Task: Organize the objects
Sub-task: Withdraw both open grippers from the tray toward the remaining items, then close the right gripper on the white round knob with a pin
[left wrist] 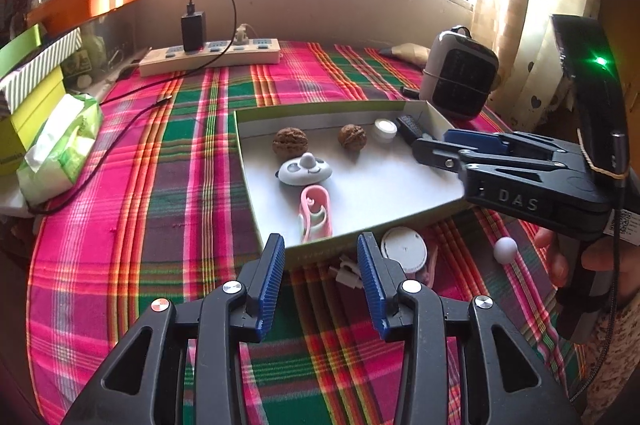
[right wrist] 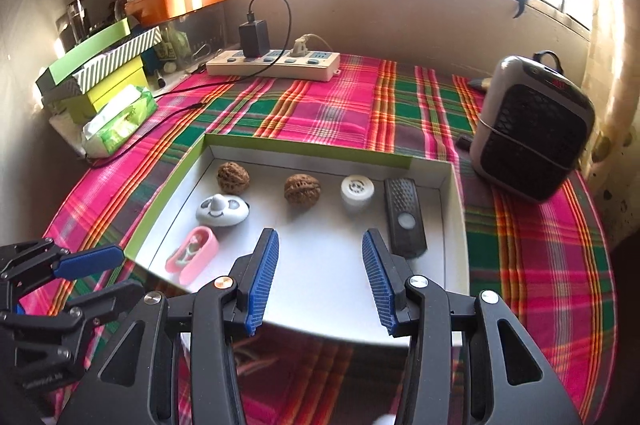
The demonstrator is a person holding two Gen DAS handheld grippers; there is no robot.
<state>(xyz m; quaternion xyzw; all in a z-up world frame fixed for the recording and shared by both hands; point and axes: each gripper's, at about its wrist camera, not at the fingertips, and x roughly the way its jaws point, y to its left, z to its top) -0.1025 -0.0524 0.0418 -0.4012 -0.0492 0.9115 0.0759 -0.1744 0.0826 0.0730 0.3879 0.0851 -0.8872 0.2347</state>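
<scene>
Evidently between placements: both the left gripper (left wrist: pixel 320 281) and right gripper (right wrist: pixel 320 277) hover with jaws spread, empty, over the tray (right wrist: pixel 454 209). Next likely comes the white disc (left wrist: pixel 404 249) at lower centre, outside the tray's near edge.

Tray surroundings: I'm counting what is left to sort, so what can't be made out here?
- White disc, left wrist view: partly behind the left gripper finger.
- Small white clip, same view: too small to identify.
- Cloth below the tray, right wrist view: blurred and blocked by the right gripper.

tray (right wrist: pixel 454 209) middle lies free; walnuts (right wrist: pixel 302 188) and remote (right wrist: pixel 404 217) crowd its far wall.
</scene>
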